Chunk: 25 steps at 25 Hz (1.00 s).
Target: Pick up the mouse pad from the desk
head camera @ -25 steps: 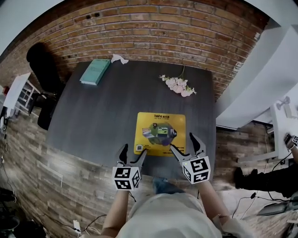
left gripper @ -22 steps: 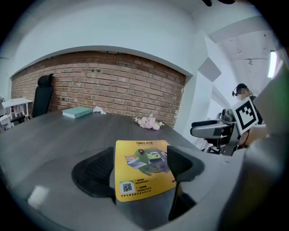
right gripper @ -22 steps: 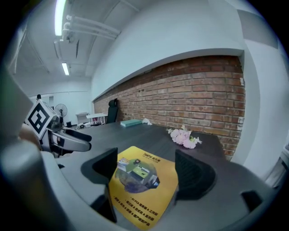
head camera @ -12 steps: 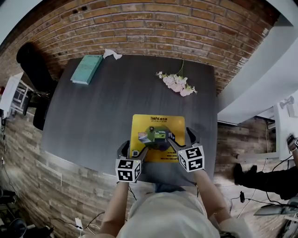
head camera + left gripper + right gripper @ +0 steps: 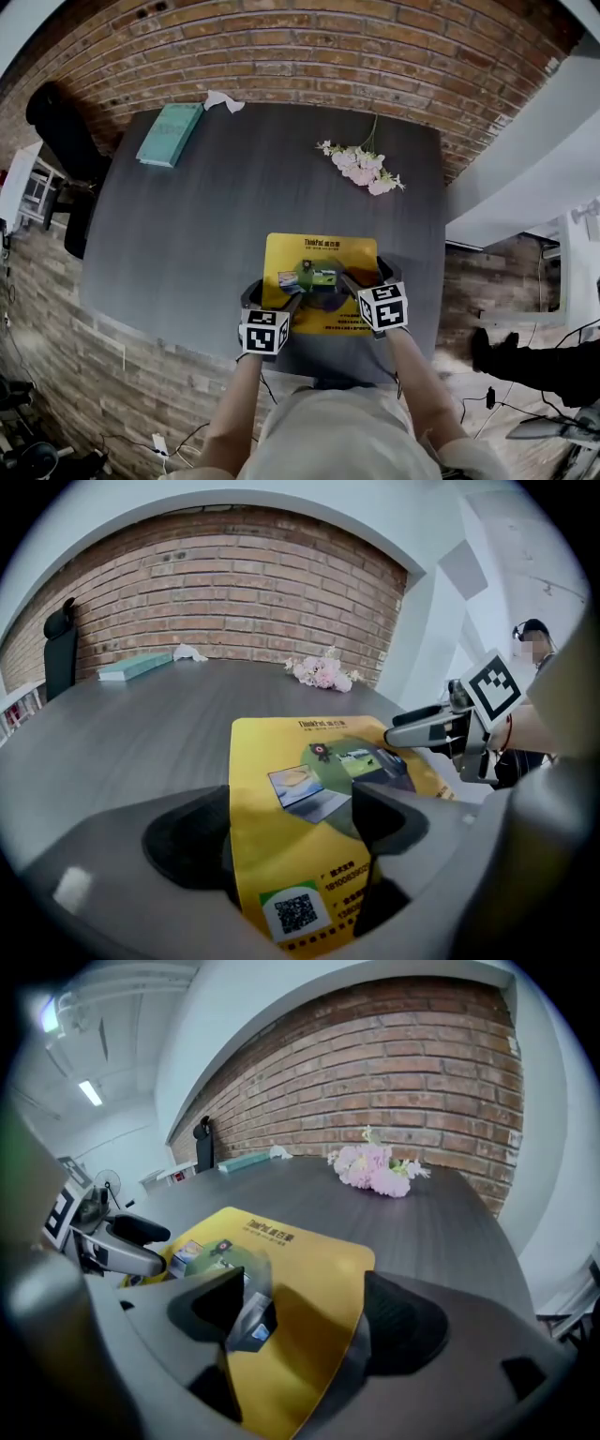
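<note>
A yellow mouse pad [image 5: 319, 253] with a printed picture lies flat on the dark grey desk [image 5: 187, 234], close to its front edge. My left gripper [image 5: 272, 295] is low over the pad's near left corner, its jaws opening. The pad [image 5: 291, 761] shows in the gap of this gripper [image 5: 291, 822], and the pads do not press it. My right gripper [image 5: 366, 274] stands open over the pad's near right side. In the right gripper view the pad [image 5: 300, 1260] runs under that gripper [image 5: 309, 1316]. Each gripper sees the other: the right gripper [image 5: 417, 726], the left gripper [image 5: 141, 1244].
A teal book [image 5: 169, 134] and a crumpled white paper [image 5: 223, 99] lie at the desk's far left. Pink flowers [image 5: 361, 169] lie at the far right. A brick wall runs behind the desk, and a black chair [image 5: 56, 122] stands at its left.
Both grippers have come down and forward from the desk's front edge onto the pad's near corners. The pad has not moved.
</note>
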Tool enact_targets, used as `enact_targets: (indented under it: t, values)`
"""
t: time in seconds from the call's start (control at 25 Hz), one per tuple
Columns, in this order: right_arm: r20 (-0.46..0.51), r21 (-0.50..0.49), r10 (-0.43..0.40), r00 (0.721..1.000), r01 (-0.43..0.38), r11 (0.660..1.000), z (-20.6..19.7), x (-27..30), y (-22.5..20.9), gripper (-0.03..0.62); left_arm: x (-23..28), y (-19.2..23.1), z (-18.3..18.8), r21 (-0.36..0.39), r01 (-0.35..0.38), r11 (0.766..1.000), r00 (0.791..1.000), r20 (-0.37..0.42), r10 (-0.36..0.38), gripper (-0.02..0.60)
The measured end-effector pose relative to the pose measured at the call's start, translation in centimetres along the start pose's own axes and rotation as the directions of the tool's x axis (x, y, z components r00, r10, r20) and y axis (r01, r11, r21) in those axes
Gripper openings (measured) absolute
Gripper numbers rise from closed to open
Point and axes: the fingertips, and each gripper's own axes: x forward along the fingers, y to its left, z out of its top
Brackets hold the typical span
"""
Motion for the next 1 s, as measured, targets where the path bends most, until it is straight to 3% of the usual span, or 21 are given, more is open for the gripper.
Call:
enact_targets:
  t: [0.32,0.84,0.92,1.0]
  values:
    - [-0.061,-0.031,-0.032,0.998,0.03,0.999,-1.0,1.6,-0.7,0.383,1.4,0.9,-0.4,0.034,-0.046,0.998,0.998,-0.034,0.047,0.405]
    - [-0.037,-0.042,-0.056,0.998,0.055,0.998,-1.1,1.4,-0.6,0.382,1.6,0.9,-1.0,0.023,-0.088,0.996,0.996,-0.027,0.089,0.402]
    - [-0.039,-0.05,-0.046,0.998,0.044,0.998,-1.1,1.4,-0.1,0.355,1.5,0.8,-0.9,0.024,-0.092,0.995,0.995,-0.029,0.093,0.402]
    - [-0.046,-0.062,-0.031,0.998,0.028,0.998,-1.1,1.5,0.8,0.283,1.5,0.8,-0.7,0.026,-0.094,0.995,0.995,-0.028,0.095,0.4]
